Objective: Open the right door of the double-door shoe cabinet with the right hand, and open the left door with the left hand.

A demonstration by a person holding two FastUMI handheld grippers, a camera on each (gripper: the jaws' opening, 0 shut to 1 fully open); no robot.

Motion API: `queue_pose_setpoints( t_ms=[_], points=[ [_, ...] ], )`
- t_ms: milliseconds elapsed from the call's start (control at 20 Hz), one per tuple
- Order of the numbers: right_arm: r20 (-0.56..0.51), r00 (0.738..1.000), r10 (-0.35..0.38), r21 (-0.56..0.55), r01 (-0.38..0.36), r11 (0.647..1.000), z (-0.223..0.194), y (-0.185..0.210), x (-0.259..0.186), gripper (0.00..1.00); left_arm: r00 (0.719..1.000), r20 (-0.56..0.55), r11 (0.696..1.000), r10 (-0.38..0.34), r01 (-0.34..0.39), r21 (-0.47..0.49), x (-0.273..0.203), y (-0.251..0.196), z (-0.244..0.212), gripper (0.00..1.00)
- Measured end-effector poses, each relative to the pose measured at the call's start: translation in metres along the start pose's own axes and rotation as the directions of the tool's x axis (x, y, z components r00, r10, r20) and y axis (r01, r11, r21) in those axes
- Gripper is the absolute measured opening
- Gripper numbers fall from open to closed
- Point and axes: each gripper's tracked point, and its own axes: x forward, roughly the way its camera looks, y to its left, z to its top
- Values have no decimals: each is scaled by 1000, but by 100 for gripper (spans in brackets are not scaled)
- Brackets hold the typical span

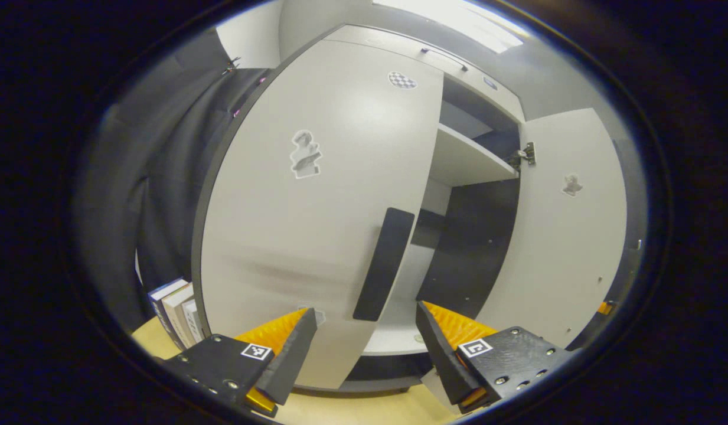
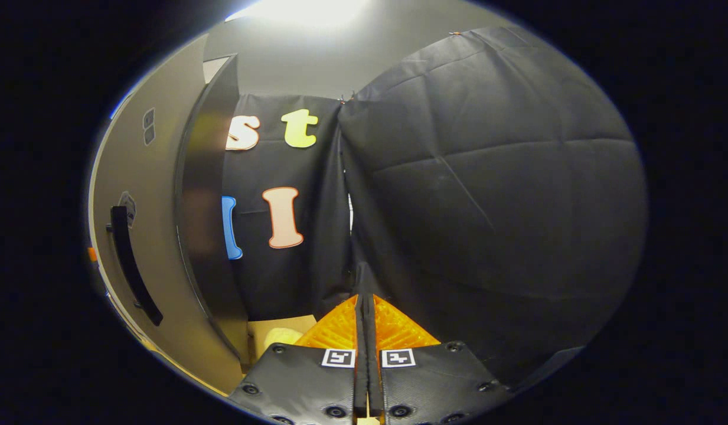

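Ridged wedge fingers frame the bottom of the left gripper view, where the left gripper (image 1: 364, 330) stands spread wide, grasping nothing, level and aimed at the cabinet. Between its fingers rises the left door's handle (image 1: 384, 262), a long, dark, flat bar with rounded ends, apart from both fingertips. The left door (image 1: 316, 195) is a smooth, matte, pale panel with small stickers, nearly shut. Books (image 1: 176, 310) stand on the light wood floor beside it. Farther right, the right door (image 1: 567, 236) is swung wide, baring a dark interior and a pale shelf (image 1: 467, 162).

In the right gripper view, the right gripper (image 2: 364, 304) is clenched flat on nothing, pointing at creased black cloth (image 2: 487, 189). At the left edge stands the right door, with a curved dark handle (image 2: 130, 265).
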Motion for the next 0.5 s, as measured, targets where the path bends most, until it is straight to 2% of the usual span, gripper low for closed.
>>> queue_pose_setpoints(
  t_ms=[150,350,400,450,500],
  points=[
    [34,999,22,-20,-21,1000,0,9,32,2,999,28,996,45,-47,71,15,-4,13,98],
    [6,996,90,-31,-90,995,-11,24,63,2,994,63,986,89,-97,136,34,-13,30,100],
    [1,993,119,-23,-119,993,-15,28,68,0,993,72,981,98,-109,160,38,-14,33,100],
    [-11,991,131,-22,-131,991,-17,33,71,13,991,82,975,106,-119,187,41,-16,37,100],
    [-18,990,141,-28,-141,990,-24,37,80,22,989,92,969,119,-136,208,45,-16,41,98]
  ],
)
